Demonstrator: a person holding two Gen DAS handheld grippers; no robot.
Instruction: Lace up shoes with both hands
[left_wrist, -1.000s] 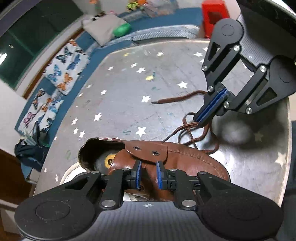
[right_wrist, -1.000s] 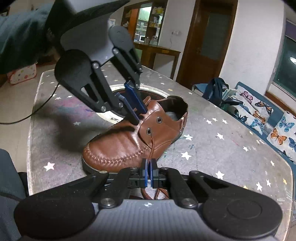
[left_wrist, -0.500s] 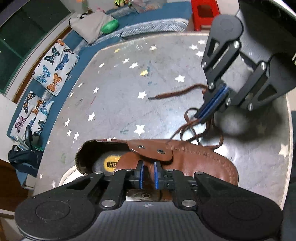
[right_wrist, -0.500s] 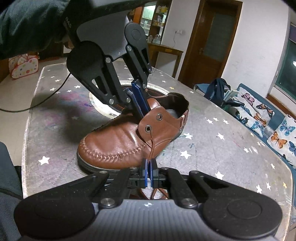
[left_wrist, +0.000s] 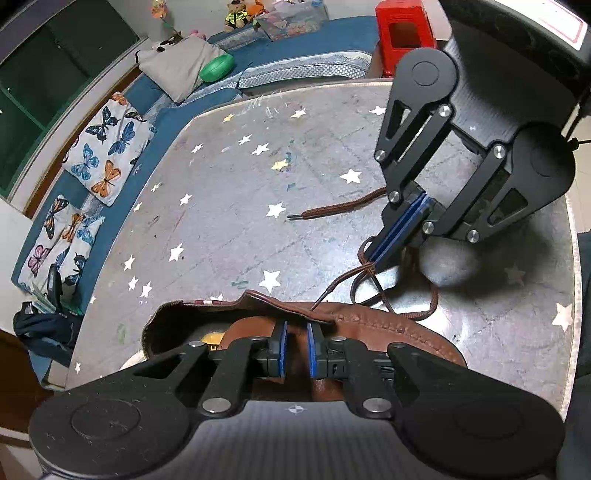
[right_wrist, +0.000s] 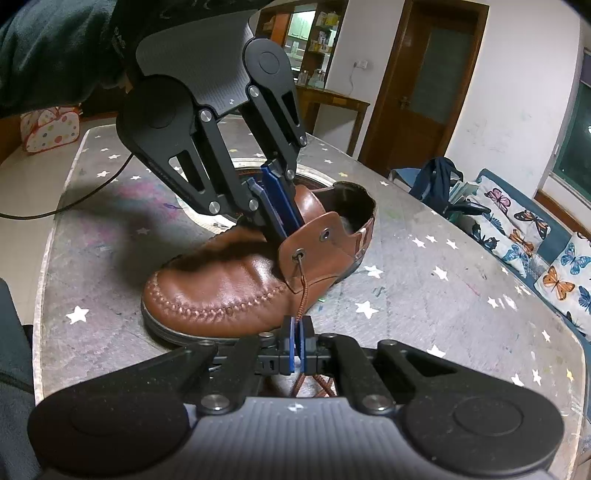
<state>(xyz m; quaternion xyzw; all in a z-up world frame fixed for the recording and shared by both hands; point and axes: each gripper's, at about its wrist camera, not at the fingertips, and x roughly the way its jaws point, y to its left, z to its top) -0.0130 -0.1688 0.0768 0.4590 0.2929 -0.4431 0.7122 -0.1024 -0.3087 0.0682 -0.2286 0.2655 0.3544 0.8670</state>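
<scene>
The brown shoe (right_wrist: 236, 284) sits on its sole near the middle of the star-patterned table (right_wrist: 443, 295), toe toward the right-wrist camera's left. Lacing looks barely started: the brown lace (right_wrist: 301, 284) comes out of the lower eyelet (right_wrist: 298, 254) on the near flap, while the upper eyelet (right_wrist: 325, 234) is empty.

The right gripper (right_wrist: 297, 347) is clamped tight on the lace just below that eyelet, keeping it taut. The left gripper (left_wrist: 295, 349) has its jaws nearly together, down in the gap between the flaps at the tongue. From the right-wrist view it looks like it's pinching the near flap's edge or the tongue, but which one isn't clear.

Best guess at the step: the left holds the flap steady while the right draws lace through. Next the free tip (left_wrist: 291, 217), lying out on the table, needs picking up and aiming at a small hole, so that calls for a fine regrip.

Hard to see: the far flap's eyelets, whatever the left pads (right_wrist: 275, 195) actually touch, and the loose lace coils partly hidden behind the right gripper's body.
</scene>
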